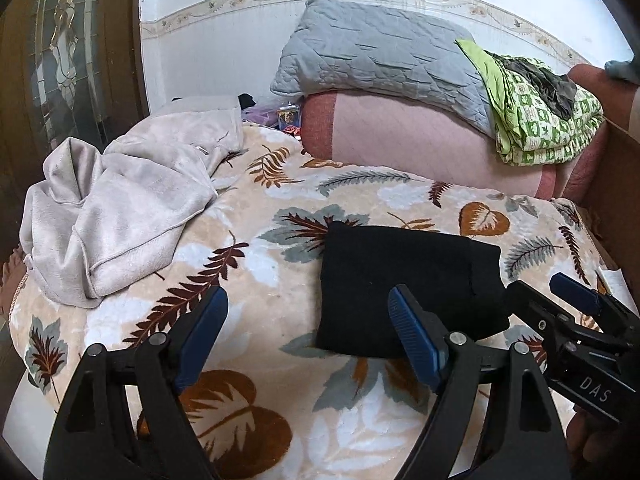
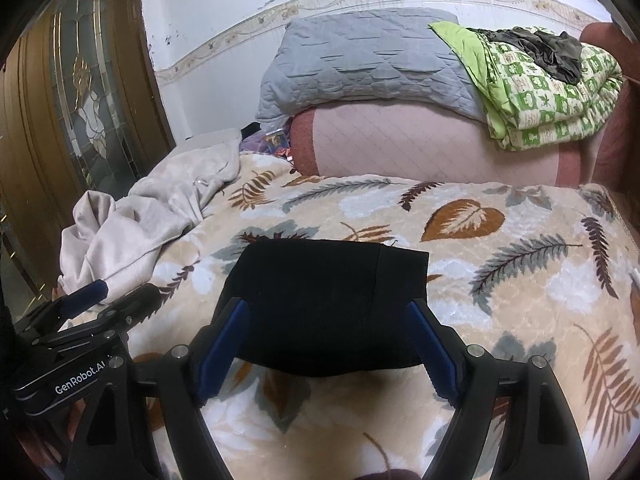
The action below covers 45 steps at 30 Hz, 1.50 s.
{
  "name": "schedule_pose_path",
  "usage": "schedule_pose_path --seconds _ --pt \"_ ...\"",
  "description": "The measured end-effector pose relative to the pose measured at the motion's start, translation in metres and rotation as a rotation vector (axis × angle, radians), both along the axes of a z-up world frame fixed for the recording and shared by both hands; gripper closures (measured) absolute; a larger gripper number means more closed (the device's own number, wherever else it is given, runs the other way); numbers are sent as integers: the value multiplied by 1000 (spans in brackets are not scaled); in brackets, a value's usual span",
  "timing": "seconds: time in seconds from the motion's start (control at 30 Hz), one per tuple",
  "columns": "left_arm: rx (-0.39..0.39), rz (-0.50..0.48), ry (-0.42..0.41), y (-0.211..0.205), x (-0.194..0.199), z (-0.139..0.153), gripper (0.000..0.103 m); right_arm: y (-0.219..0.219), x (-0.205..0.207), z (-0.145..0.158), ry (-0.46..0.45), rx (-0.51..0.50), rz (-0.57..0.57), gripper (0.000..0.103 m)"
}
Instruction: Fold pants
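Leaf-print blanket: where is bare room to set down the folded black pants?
The leaf-print blanket is bare right of the folded black pants, up to the pink quilted bolster. A bare strip also lies between the pants and the crumpled pale grey garment. The left side is crowded. Both the left gripper and right gripper are open.

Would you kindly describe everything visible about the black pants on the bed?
The black pants are folded into a compact, roughly rectangular bundle of soft, matte, knit-like fabric with a seam line near the right end. They lie flat on the leaf-print blanket. The open right gripper straddles their near edge; neither gripper grips them.
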<state>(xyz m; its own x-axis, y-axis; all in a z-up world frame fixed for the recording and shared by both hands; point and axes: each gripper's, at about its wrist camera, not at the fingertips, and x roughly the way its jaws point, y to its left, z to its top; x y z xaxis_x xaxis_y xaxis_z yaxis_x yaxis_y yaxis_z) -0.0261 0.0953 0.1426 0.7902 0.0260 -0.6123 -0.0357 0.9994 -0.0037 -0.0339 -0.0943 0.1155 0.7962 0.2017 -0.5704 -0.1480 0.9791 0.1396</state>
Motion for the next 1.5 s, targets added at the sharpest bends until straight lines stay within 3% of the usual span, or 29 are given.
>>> schedule_pose_path --seconds 1.5 --pt "11 -20 18 1 3 -1 20 10 5 -7 25 7 31 21"
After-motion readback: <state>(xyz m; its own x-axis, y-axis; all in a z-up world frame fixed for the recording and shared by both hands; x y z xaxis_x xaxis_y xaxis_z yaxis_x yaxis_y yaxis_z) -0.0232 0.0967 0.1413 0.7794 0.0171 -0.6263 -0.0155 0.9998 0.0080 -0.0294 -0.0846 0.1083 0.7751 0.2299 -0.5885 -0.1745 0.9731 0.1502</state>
